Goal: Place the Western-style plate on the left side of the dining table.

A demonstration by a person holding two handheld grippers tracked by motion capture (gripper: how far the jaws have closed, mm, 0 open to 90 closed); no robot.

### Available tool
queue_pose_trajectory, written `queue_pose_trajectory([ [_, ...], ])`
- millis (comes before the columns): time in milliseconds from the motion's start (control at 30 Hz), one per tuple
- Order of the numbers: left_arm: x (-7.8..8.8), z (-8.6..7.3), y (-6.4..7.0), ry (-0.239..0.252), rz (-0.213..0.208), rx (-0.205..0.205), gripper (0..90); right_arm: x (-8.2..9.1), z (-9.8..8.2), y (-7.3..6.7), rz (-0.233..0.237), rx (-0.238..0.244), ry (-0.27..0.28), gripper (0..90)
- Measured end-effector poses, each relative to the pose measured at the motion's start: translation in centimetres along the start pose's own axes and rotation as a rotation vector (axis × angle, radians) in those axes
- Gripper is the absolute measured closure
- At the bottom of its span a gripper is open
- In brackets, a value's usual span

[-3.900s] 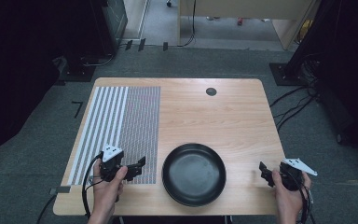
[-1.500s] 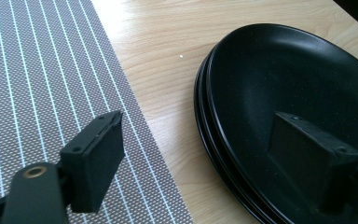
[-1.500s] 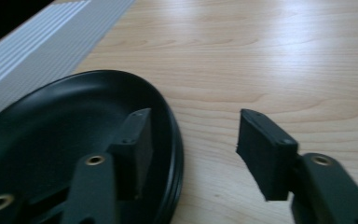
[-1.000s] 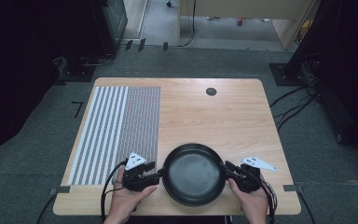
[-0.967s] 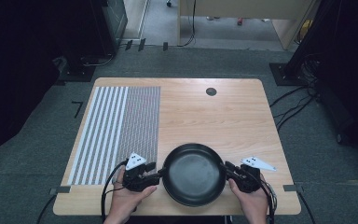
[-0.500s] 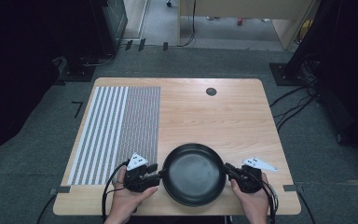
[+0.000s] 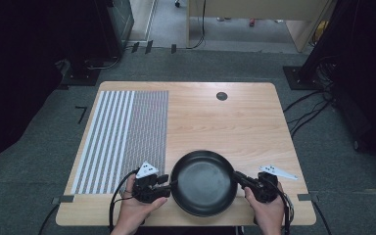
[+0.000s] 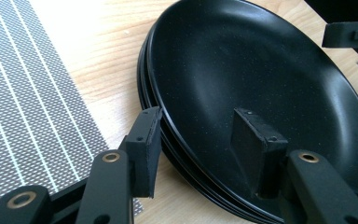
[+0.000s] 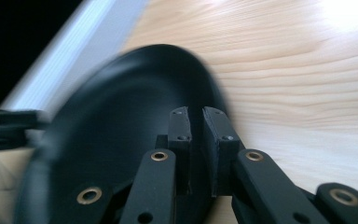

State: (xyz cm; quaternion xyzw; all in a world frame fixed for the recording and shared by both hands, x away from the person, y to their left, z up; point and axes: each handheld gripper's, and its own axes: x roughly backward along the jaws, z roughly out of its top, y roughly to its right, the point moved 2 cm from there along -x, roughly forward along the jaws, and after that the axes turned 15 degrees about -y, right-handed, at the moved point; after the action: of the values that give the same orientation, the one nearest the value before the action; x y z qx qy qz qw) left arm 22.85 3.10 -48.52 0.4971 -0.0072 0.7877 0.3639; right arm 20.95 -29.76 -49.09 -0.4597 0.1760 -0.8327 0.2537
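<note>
Round black plates (image 7: 203, 182) at the table's (image 7: 235, 122) near edge, gripped from both sides.

Matte, faintly speckled, lying flat, no long axis. Stacked rims visible in left gripper view; left gripper (image 8: 200, 140) straddling that edge, jaws just widened a touch. Right gripper (image 9: 196, 122) clamped tight on the opposite rim. Striped woven mat (image 7: 122, 134) just left.

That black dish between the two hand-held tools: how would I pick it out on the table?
Look at the wooden table, near edge, just right of the striped mat. The round black plate sits there; the left gripper view shows it tops a small stack. It is the one dark, glossy round thing between both grippers.
</note>
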Motion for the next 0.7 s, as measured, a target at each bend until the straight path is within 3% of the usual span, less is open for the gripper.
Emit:
queue_pose_trajectory([
  [133,-0.01,-0.03,0.07,0.000,-0.009,-0.001,52.6,-0.31,-0.11,-0.03,-0.031,0.014,0.000,81.4],
  [300,-0.17,-0.05,-0.07,-0.006,-0.007,0.003,52.1,0.09,-0.02,0.44,-0.064,-0.003,0.044,78.3],
  [367,-0.32,-0.09,-0.16,-0.013,0.002,0.006,52.0,0.05,-0.06,0.62,-0.086,-0.009,0.029,78.3],
  [433,-0.56,-0.18,-0.49,-0.032,0.039,0.027,51.6,-0.37,-0.22,0.71,-0.092,-0.011,0.005,78.4],
  [600,-0.67,-0.26,-0.77,-0.047,0.041,0.035,51.2,-0.81,-0.34,0.58,-0.104,-0.007,-0.011,82.7],
  [700,-0.79,-0.26,-0.75,-0.052,0.035,0.033,51.0,-0.73,-0.43,0.69,-0.096,-0.029,-0.009,84.4],
])
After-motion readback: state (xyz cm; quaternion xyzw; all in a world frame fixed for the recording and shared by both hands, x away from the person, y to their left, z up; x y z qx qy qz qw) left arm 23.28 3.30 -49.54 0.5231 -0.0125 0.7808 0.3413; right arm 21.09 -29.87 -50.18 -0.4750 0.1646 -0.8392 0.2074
